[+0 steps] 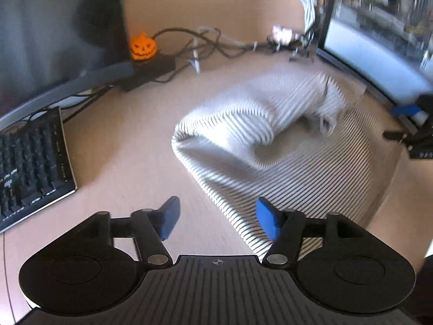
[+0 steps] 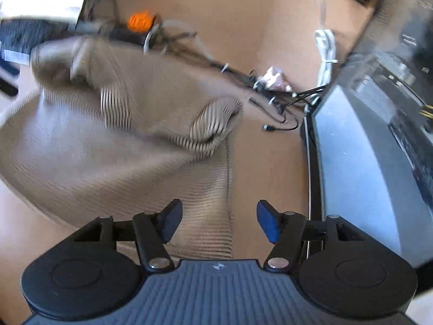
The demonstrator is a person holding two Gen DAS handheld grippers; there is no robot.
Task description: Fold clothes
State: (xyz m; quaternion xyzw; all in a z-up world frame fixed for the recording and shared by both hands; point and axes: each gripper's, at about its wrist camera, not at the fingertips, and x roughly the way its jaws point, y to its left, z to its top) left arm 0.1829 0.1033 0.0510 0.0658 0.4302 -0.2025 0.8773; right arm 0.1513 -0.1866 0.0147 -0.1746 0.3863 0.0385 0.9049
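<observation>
Striped garment (image 1: 284, 146): black-and-white striped cloth lying on the desk, partly folded; its far part is turned back over the flat lower part in a rumpled roll. Motion blur hides finer detail.
Garment position: mid-desk, between the two monitors; its near edge runs under my left gripper's right finger, and its hem reaches down between my right gripper's fingers.
My left gripper (image 1: 217, 220): jaws spread wide, nothing held; the blue pads stand clear above the cloth edge.
My right gripper (image 2: 219, 223): jaws likewise parted, nothing clamped; the same garment (image 2: 113, 146) lies below and ahead, not gripped.
Desk (image 1: 121, 146): pale wood surface, bare to the left of the garment.
Keyboard (image 1: 32, 168): black, at the left edge, well apart from the cloth.
Pumpkin figure (image 1: 143, 46): orange, carved face, sitting on a dark box by the left monitor (image 1: 54, 27).
Cables (image 1: 216, 43): a tangle along the far wall.
Right monitor (image 2: 365, 162): beside the garment's right edge.
</observation>
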